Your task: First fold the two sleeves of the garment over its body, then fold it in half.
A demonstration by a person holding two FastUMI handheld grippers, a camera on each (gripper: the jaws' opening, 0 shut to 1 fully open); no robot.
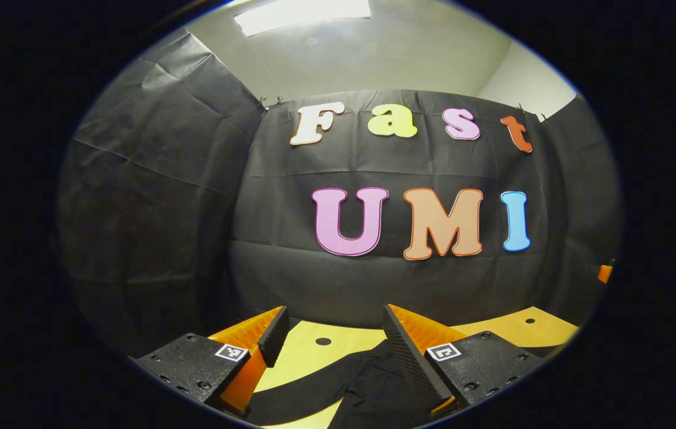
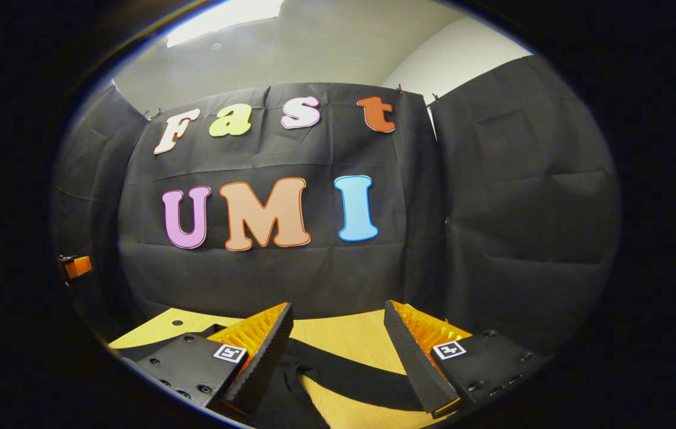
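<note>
Both jaws spread, empty. Left gripper (image 1: 332, 345) and right gripper (image 2: 338, 348) hovered above black cloth garment (image 1: 373, 387) on pale wooden counter (image 1: 308, 357); sleeves unfolded, judged.

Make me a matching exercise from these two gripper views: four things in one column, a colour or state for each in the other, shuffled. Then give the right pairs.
Things:
1. left tool
2. garment
3. table
4. ceiling light

Colour or state:
A. light wood with round holes
B. open, holding nothing
C. switched on, glowing white
D. black, lying on the table

Pairs: 1-B, 2-D, 3-A, 4-C.

The right tool is likewise open, with a black sleeve stretched across the wood between its fingers.
</note>
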